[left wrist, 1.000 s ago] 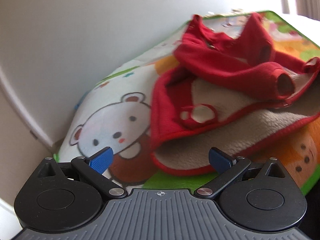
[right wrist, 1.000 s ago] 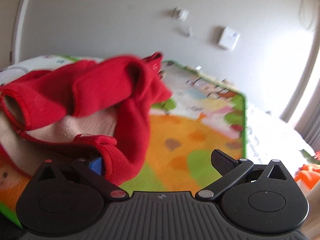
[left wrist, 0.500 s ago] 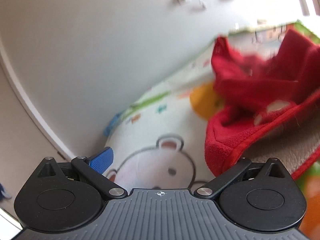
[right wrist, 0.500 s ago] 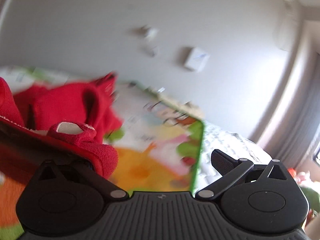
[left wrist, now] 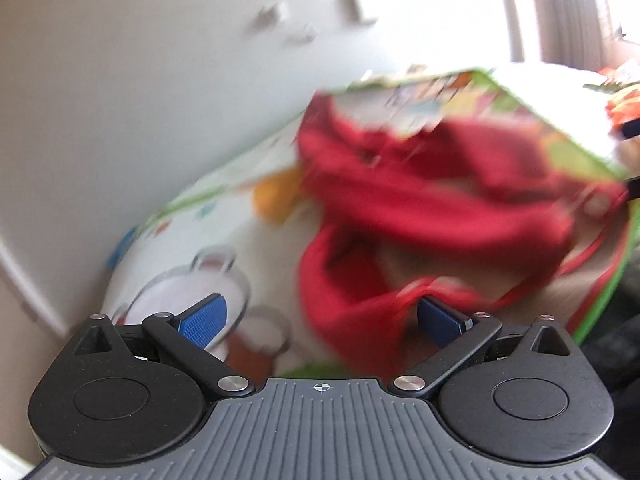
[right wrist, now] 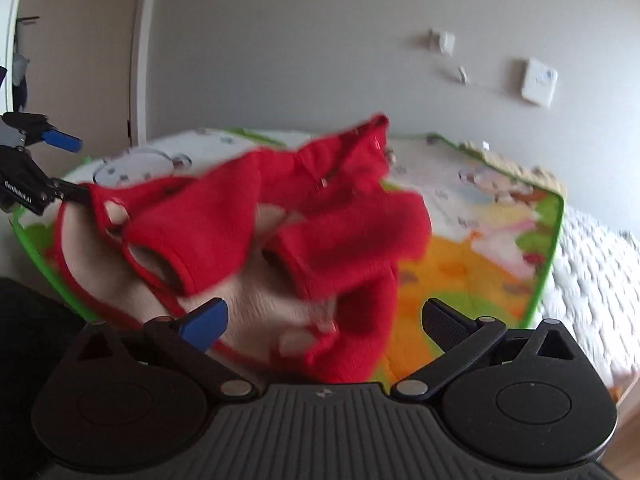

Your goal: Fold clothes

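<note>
A small red fleece garment (right wrist: 340,236) with beige lining (right wrist: 256,296) lies crumpled on a colourful play mat (right wrist: 480,264). My right gripper (right wrist: 324,320) is open over its near hem, and a red flap (right wrist: 352,344) sits between the fingers. In the left wrist view the same garment (left wrist: 420,208) is blurred. My left gripper (left wrist: 320,316) is open, with a red edge (left wrist: 352,320) lying against the right pad (left wrist: 440,316). Seen from the right wrist, the left gripper (right wrist: 64,168) stands open at the garment's left corner; its lower finger touches the red cloth.
The mat's bear print (left wrist: 192,300) lies left of the garment. A grey wall (right wrist: 320,48) with white sockets (right wrist: 538,86) rises just behind the mat. White quilted bedding (right wrist: 592,264) lies right of the mat, and a door frame (right wrist: 140,60) stands at far left.
Both views tipped up toward the wall and have come back down onto the garment. Red cloth that covered my right gripper's left pad and my left gripper's right pad has slipped off them.
</note>
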`<act>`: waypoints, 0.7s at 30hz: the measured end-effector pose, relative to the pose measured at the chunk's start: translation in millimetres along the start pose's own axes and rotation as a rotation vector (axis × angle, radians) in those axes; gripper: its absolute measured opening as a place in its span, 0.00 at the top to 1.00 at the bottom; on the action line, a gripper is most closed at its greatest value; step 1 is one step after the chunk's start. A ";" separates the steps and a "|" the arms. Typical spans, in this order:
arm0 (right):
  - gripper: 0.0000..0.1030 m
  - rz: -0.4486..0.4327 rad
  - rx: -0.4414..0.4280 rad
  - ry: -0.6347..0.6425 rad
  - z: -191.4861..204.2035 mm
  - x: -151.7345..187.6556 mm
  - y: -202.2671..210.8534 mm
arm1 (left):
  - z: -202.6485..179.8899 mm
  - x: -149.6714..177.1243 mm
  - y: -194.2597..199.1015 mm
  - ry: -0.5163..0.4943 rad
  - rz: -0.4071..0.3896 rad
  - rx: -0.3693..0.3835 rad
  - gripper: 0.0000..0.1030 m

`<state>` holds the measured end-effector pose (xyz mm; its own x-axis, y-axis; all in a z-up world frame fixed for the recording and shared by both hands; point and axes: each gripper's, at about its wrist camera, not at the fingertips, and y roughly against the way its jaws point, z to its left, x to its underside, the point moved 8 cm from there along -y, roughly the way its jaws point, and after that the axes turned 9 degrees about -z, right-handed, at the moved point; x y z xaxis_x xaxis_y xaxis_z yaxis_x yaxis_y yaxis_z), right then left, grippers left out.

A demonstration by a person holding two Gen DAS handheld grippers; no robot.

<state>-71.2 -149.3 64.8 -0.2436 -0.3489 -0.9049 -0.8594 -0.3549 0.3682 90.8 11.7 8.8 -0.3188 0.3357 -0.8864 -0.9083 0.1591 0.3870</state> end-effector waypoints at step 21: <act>0.00 0.109 0.134 0.194 6.5 21.1 -90.9 | -107.3 -22.5 -21.6 -0.213 -0.062 0.246 0.00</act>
<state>-1.1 -118.7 10.9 -0.2588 -0.5432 -0.7987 -0.8875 -0.1927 0.4186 88.5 -98.8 -6.9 -0.1780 0.5008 -0.8470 -0.8231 0.3960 0.4071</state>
